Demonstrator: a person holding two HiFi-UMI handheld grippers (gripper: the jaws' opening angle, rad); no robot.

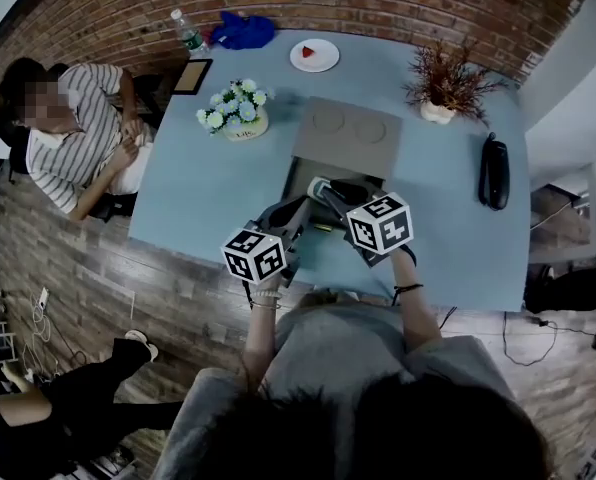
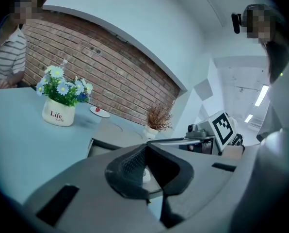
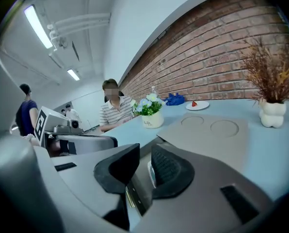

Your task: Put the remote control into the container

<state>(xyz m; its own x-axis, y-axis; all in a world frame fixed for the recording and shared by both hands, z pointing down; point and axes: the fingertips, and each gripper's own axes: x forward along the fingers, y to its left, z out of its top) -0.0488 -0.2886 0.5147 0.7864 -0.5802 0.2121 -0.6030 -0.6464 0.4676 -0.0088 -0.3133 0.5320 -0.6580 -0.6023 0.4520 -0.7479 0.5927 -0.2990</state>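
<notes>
1 person in a striped shirt (image 1: 73,128) sits at the left end of the pale blue table (image 1: 198,193). Right of them we see a rounded white pot of blue and white flowers (image 1: 240,118).

At the near middle, the left gripper (image 2: 145,168) has its ribbed black pads a little apart. We make out only a small white shape in the gap, with nothing clamped.

Just ahead lies the grey rectangular container (image 1: 296,175), open at the top. Its flat lid (image 1: 346,136) lies behind it, and we count 2 shallow round dents in it. The right gripper (image 3: 140,171) sits beside the left one at the container's near side. Its jaws also stand parted and grip nothing, and we see a small brass fitting low in the gap.

Further right stands a small white vase of dry reddish-brown twigs (image 1: 440,86).

Last, near the right edge and well apart from the container and both grippers, the remote control (image 1: 493,171) lies flat on the table. It is a slim, glossy black bar. Its long axis runs from the person toward the brick wall (image 1: 308,3), and we judge the narrower end to point at the wall.
</notes>
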